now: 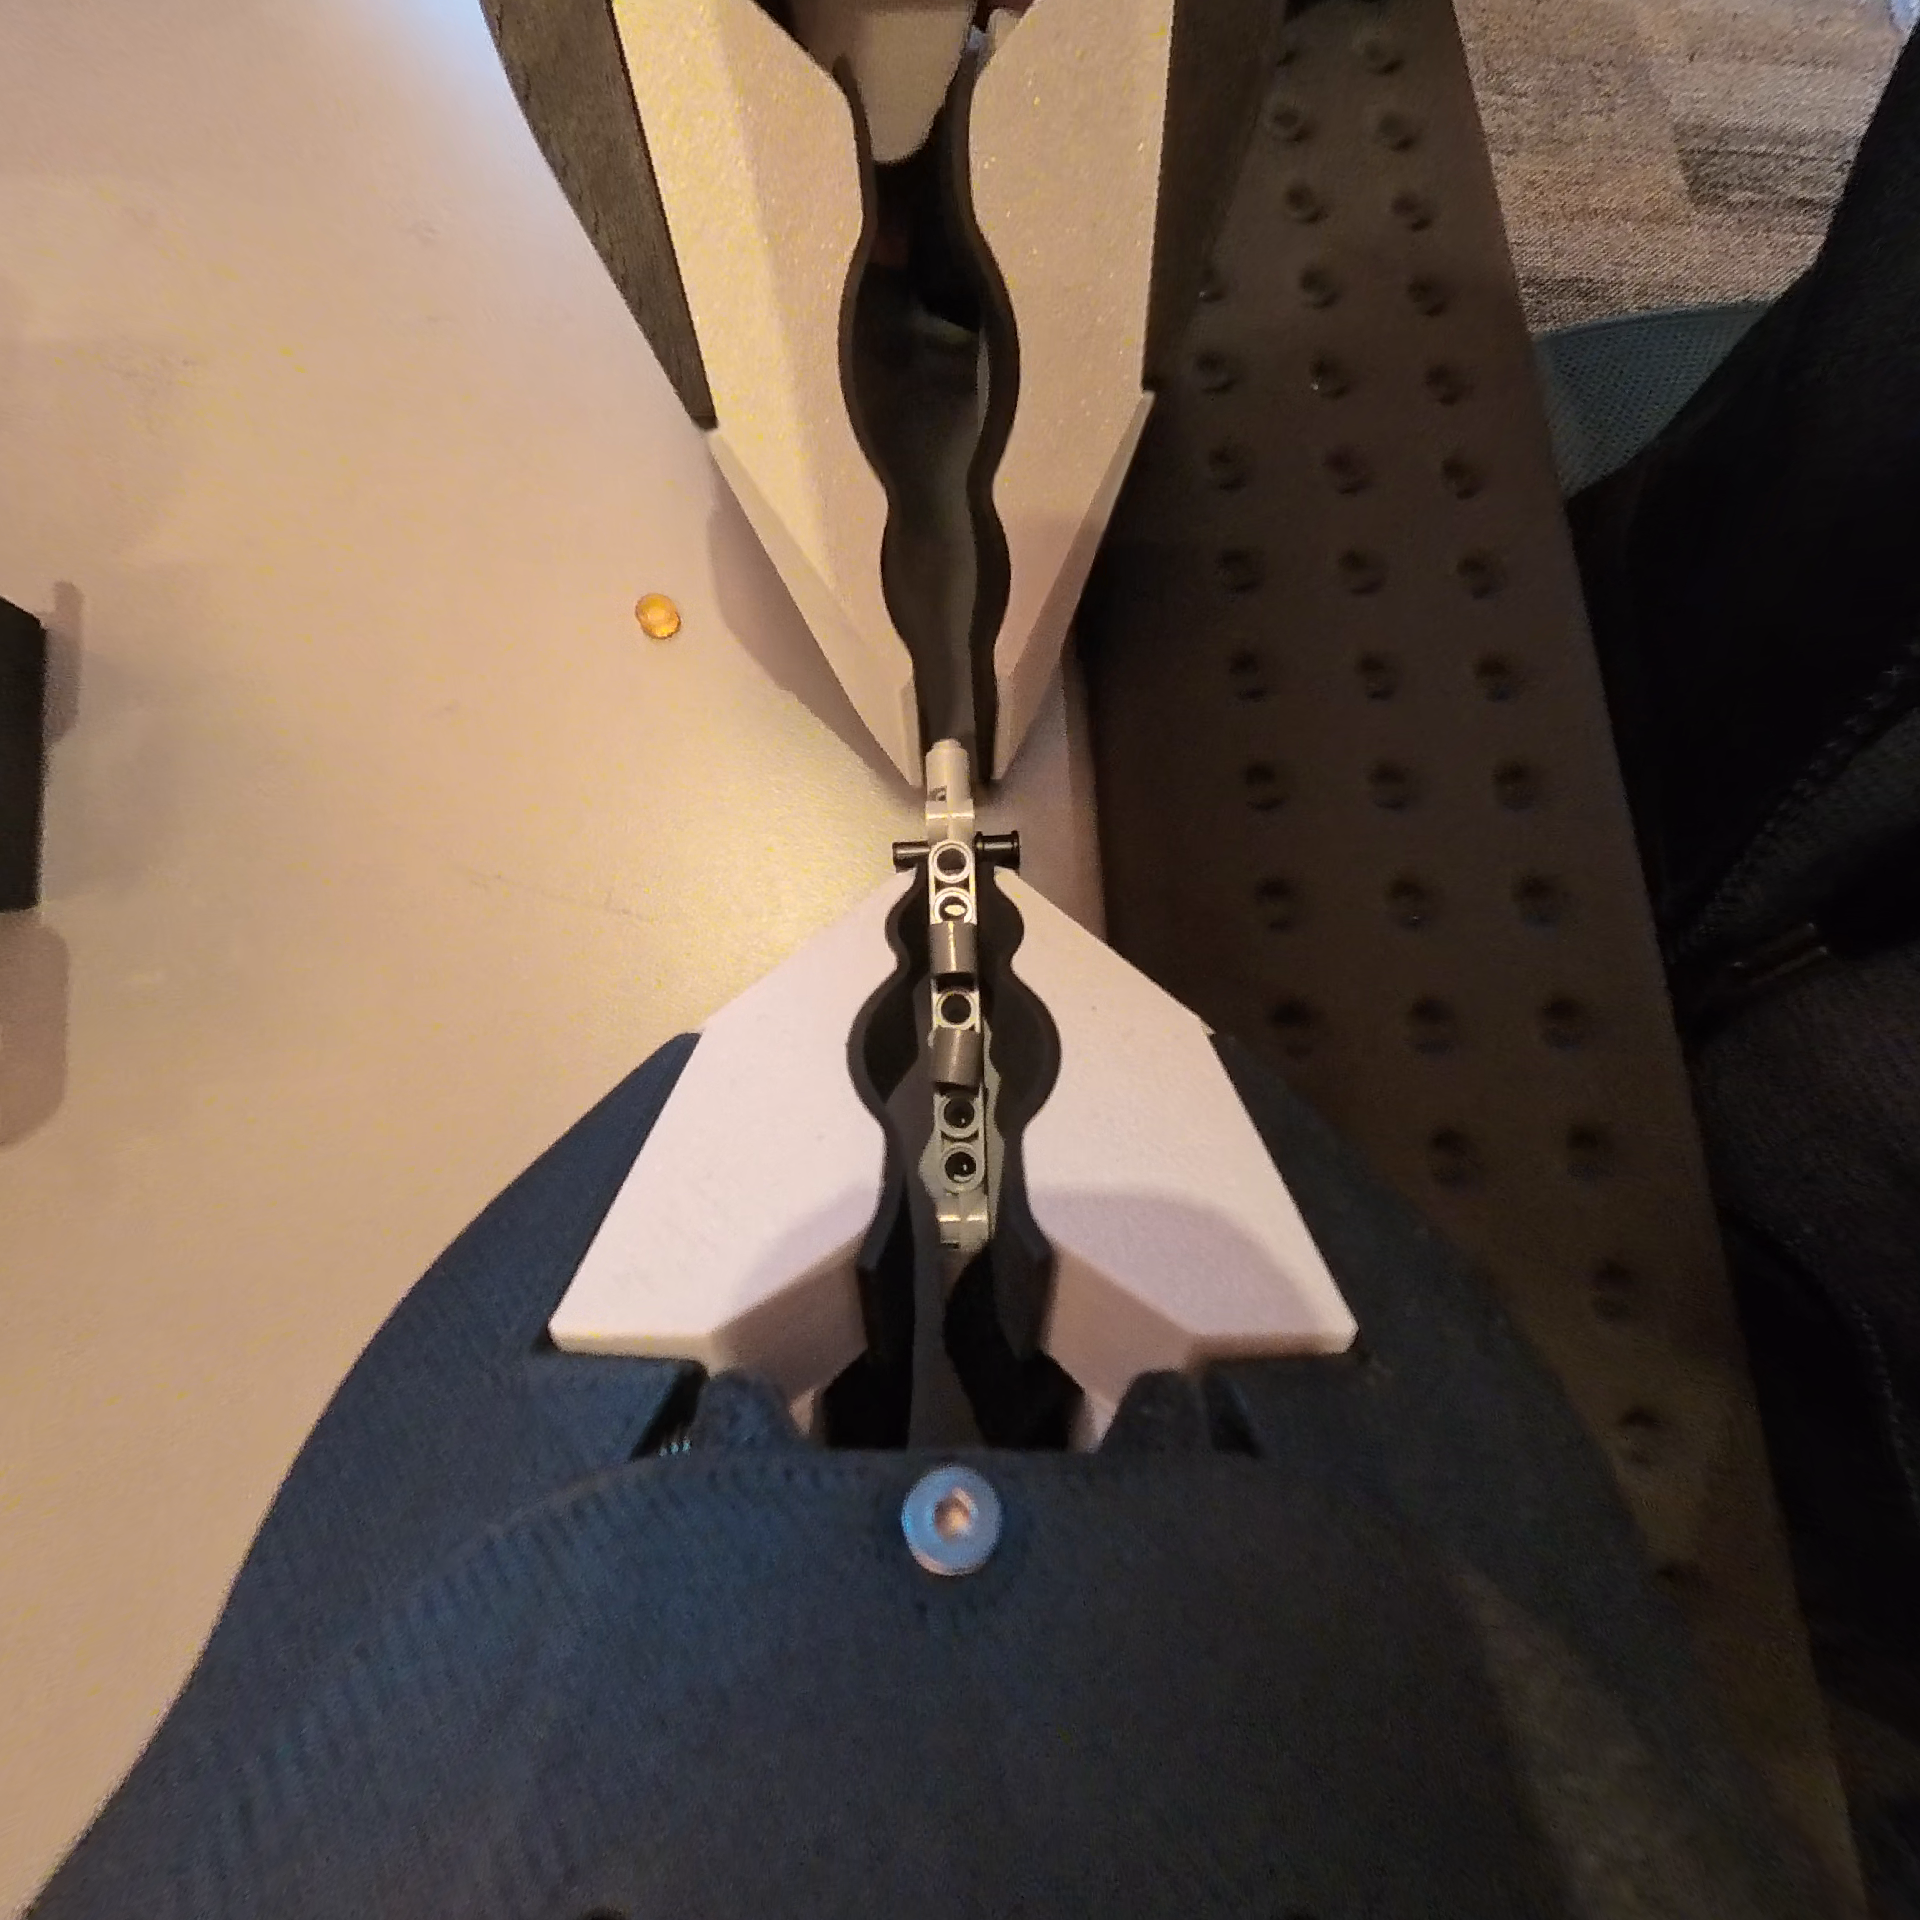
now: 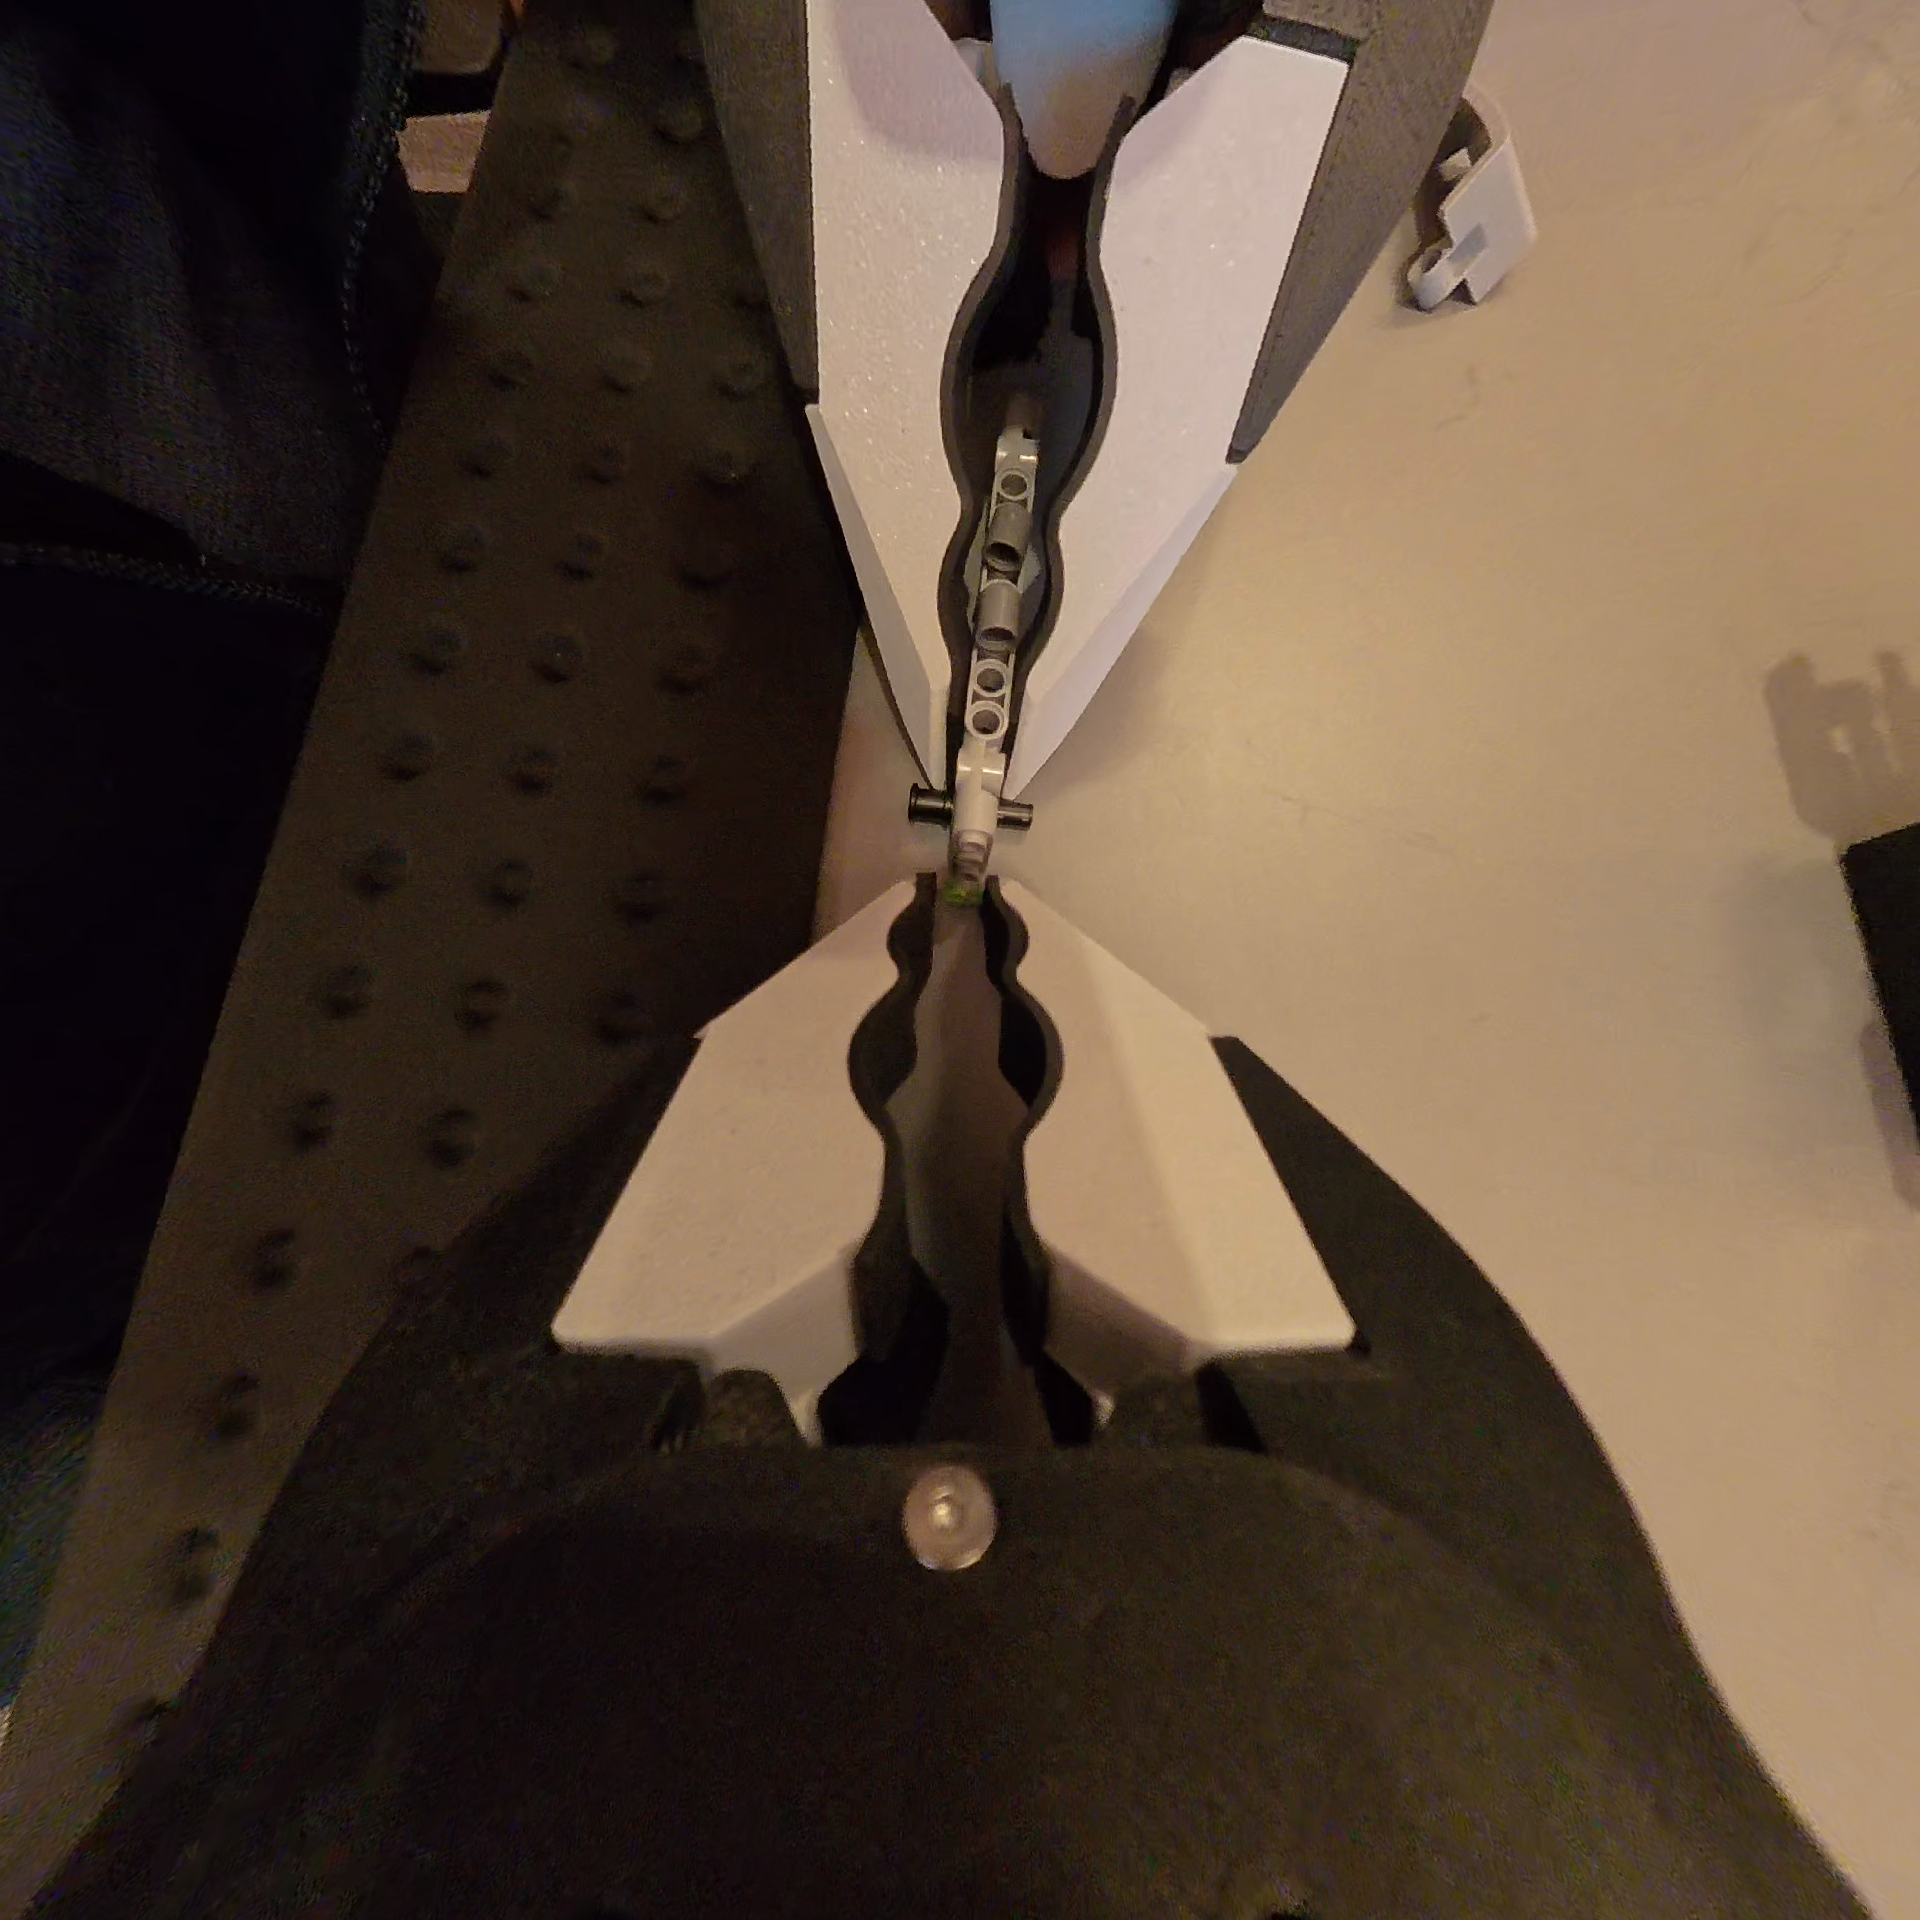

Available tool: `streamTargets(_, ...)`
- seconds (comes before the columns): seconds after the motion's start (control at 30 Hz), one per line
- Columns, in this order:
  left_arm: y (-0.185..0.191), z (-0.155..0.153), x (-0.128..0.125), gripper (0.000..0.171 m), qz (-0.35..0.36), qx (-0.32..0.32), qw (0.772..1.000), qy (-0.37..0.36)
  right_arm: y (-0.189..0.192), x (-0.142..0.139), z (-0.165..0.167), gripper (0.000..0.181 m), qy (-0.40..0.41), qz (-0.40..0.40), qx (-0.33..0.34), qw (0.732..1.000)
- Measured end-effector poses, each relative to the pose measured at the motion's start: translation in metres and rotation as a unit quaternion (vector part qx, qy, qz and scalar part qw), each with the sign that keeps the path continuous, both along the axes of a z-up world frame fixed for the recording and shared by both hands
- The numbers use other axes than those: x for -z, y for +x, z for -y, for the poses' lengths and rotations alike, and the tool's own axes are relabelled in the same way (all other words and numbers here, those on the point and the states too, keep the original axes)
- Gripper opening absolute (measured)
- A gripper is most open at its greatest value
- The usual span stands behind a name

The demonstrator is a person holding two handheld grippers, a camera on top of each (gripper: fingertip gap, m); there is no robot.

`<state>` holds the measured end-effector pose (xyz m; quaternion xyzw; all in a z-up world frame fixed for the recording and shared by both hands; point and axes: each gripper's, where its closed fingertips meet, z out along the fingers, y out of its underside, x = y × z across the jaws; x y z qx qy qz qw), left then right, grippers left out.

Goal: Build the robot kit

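My left gripper (image 1: 958, 883), with a blue body, is shut on a grey holed beam assembly (image 1: 956, 1023) that lies lengthwise between its pads. A black cross pin (image 1: 956, 850) sticks out both sides just past its fingertips. My right gripper (image 2: 958, 883), with a black body, faces it tip to tip. Its fingertips close on the light grey peg (image 2: 971, 844) at the assembly's free end, with a small green bit showing there. The right gripper shows at the top of the left wrist view (image 1: 958, 774). The left gripper shows at the top of the right wrist view (image 2: 977, 727), holding the beam (image 2: 1000, 613).
A black studded baseplate (image 1: 1351, 727) (image 2: 520, 727) lies along one side of the grippers on a cream table (image 1: 312, 416). A small orange round stud (image 1: 658, 618) lies on the table. There is also a black block (image 2: 1886, 935), a light grey part (image 2: 1475, 218), and dark fabric (image 1: 1818, 831) beyond the plate. Both grippers' tips are close together, under 4 cm apart.
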<state>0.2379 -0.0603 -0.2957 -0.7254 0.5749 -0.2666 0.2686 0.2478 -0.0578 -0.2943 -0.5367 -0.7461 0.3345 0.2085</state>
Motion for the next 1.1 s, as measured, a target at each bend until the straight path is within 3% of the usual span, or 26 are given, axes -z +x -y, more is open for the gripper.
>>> streamTargets(0.4,0.0005,-0.0009,0.0003,0.006,0.0,-0.004,1.0,0.002,0.0,-0.0002,-0.0001,0.006,-0.013,-0.003,0.009,1.0)
streamTargets(0.67,0.0002,-0.0013,0.0003,0.006,-0.002,-0.006,1.0,0.005,0.0044,-0.0007,-0.0034,0.015,-0.016,0.0,0.015,1.0)
streamTargets(1.1,-0.0003,-0.0011,0.0004,0.006,-0.007,-0.007,1.0,0.014,0.0035,-0.0001,-0.0005,0.003,-0.025,0.003,0.015,1.0)
